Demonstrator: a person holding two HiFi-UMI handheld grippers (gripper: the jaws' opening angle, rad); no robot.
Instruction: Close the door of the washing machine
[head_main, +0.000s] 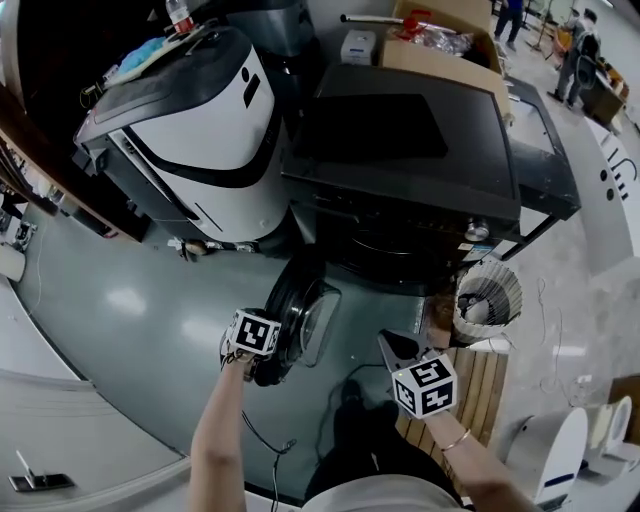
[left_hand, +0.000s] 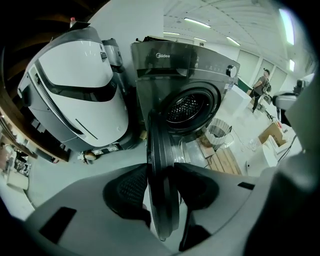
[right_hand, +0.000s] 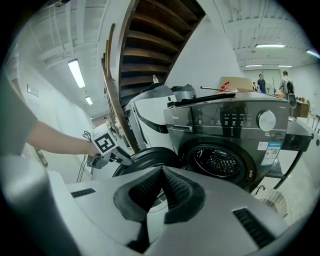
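I had my left gripper (left_hand: 162, 176) closed on the edge of the door (head_main: 300, 318), with one jaw on each side of it, so that I could swing the door around. The door stood wide open, sticking out from the front of the washing machine (head_main: 400, 150) toward me, and the round hole with the drum (left_hand: 182, 107) showed, so the door was not shut yet. My right gripper (right_hand: 161, 182) was closed tight with nothing in it and hung off to the side, I think because one gripper was enough for this push.
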